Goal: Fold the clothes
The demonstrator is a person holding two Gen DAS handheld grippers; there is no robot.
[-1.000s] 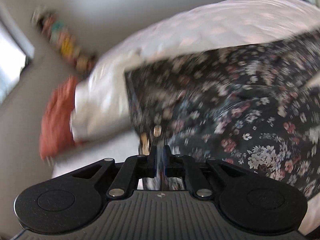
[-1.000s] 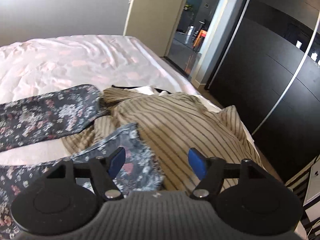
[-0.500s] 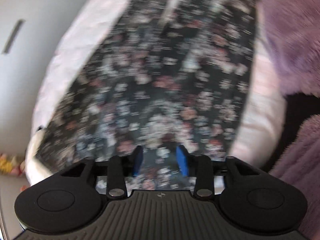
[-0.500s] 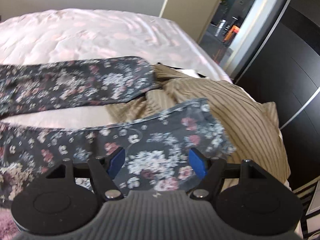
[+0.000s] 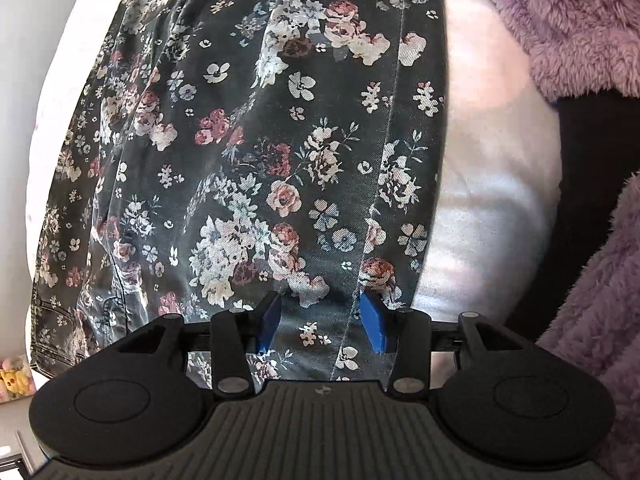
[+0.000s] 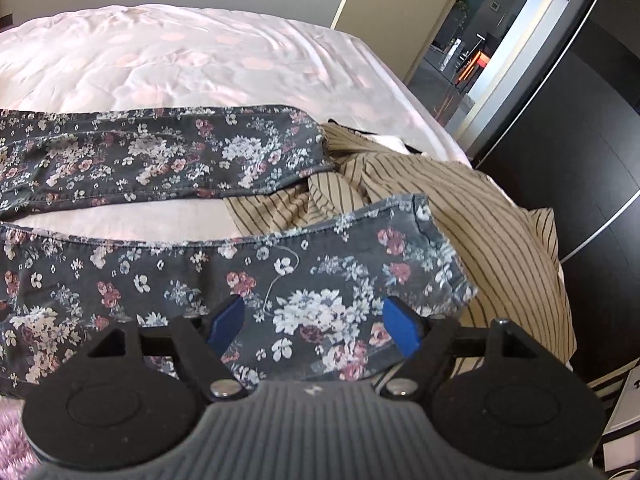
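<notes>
A: Start at the left. What does the left wrist view show?

B: The bed (image 5: pixel 488 168) with its pale pink cover, and the floral trousers (image 5: pixel 256 152) spread flat across it, dark grey denim with pink and white flowers. Their waist end, with a pocket seam, lies at the lower left. The left gripper (image 5: pixel 320 322) hangs over the cloth, its blue fingers (image 5: pixel 269 320) spread apart with nothing between them but the fabric below.

A: Touching it?

B: I cannot tell; the fingers sit just above or on the fabric. At the right edge there is a purple fluffy sleeve (image 5: pixel 580 20).

A: And the right wrist view?

B: The same trousers (image 6: pixel 168 156), seen along both legs. The far leg lies flat across the bed (image 6: pixel 200 52); the near leg runs under the right gripper (image 6: pixel 316 322), and its hem end rests on a tan striped garment (image 6: pixel 492 220) that lies crumpled at the bed's right side. A strip of bare cover shows between the two legs.

A: The right fingers?

B: The fingers (image 6: pixel 400 330) are wide apart, gripping nothing, poised over the near leg close to its hem. Beyond the bed stand an open door (image 6: pixel 384 4) and a dark wardrobe (image 6: pixel 580 128).
</notes>
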